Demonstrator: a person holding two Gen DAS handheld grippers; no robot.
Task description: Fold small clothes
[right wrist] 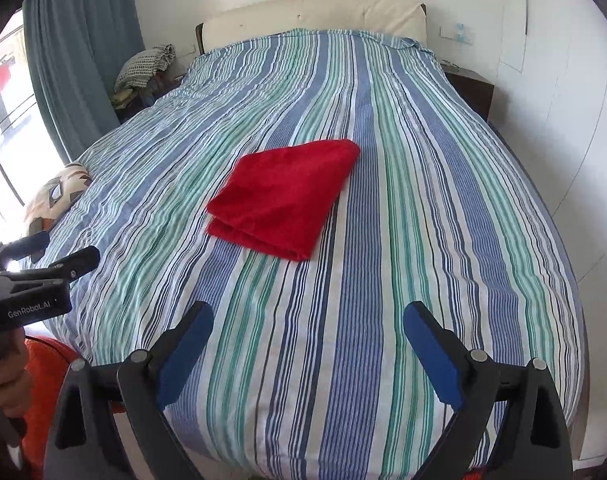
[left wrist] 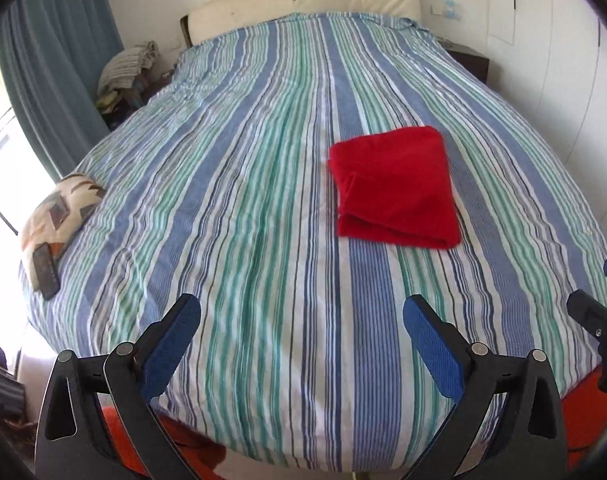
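Blue-padded fingers (left wrist: 171,344) of the left gripper (left wrist: 301,344) fill the lower edge of the left wrist view, spread wide and empty above the near end of the striped bed cover (left wrist: 231,208). Likewise, the right gripper (right wrist: 307,352) stands released, with nothing between its pads.

The red cloth (right wrist: 281,198) lies on the cover, well apart from both grippers. It appears already folded into a compact, layered rectangle, with stacked edges facing the camera.

Risk assessment:
- Gripping only the top layer would likely peel the fold open.
- A pinch taken too deep could gather the striped bed cover with the cloth and drag it.
- The phone (left wrist: 45,272) on the patterned cushion (left wrist: 59,212) sits at the bed's left edge; a sweep of the left gripper could dislodge it.

Pose: both grippers are held level and side by side at the foot of the bed, pointing toward the headboard (left wrist: 303,4).
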